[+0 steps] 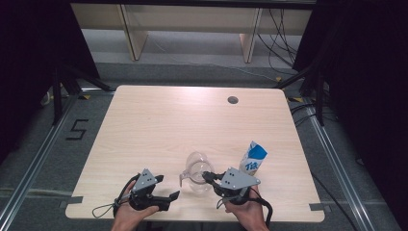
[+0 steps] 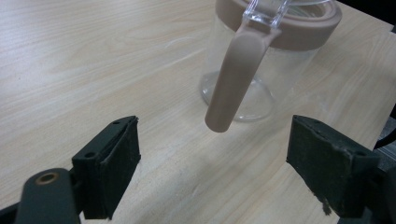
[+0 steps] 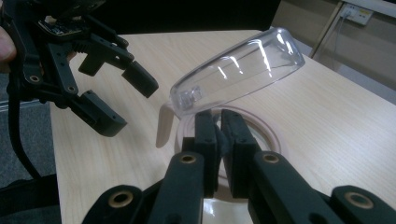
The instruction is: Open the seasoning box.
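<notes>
While right tool (image 3: 219,128) pinches jug (image 1: 197,172) rim — left tool (image 2: 210,163) gapes.

table (image 1: 159,125): light wood, round grommet hole (image 1: 233,100) far side | floor (image 1: 43,144): grey, black "5" mark (image 1: 77,129) | behind: pale wooden furniture legs (image 1: 133,36) | sides: dark curtains (image 1: 365,72)

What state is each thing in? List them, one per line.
Clear glass pitcher with a beige rim and handle: upright, clear hinged lid tilted open.
Blue and white carton: upright, top spread open.
Left gripper: jaws open, nothing between them.
Right gripper: jaws shut on the pitcher's rim.
</notes>
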